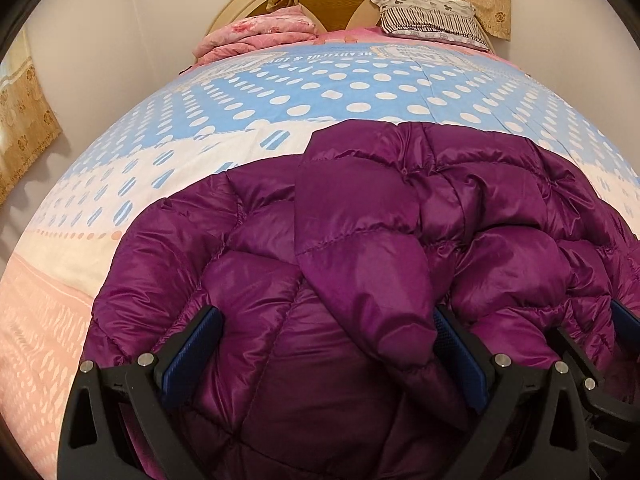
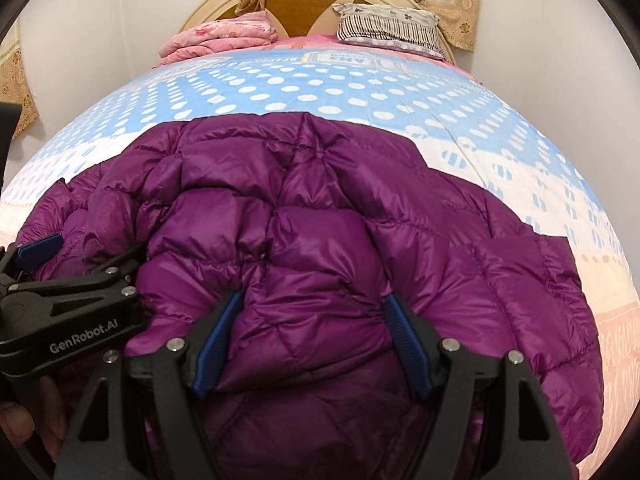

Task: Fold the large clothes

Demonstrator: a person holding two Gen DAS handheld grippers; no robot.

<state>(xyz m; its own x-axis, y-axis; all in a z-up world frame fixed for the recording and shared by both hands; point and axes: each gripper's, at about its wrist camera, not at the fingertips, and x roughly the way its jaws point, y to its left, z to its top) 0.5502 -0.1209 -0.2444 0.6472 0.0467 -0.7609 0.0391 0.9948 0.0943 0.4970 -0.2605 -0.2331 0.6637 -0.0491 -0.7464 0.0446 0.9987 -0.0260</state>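
A purple quilted down jacket lies bunched on the bed, sleeve folded over its body; it fills the near half of the right wrist view too. My left gripper is open, its blue-padded fingers pressed wide apart into the jacket's near edge. My right gripper is open, fingers straddling a puffy bulge of the jacket. The left gripper also shows at the left of the right wrist view, and the right gripper's finger at the right edge of the left wrist view.
The bed has a blue polka-dot and pink quilt. A folded pink blanket and a striped pillow lie by the round headboard. White walls and gold curtains flank the bed.
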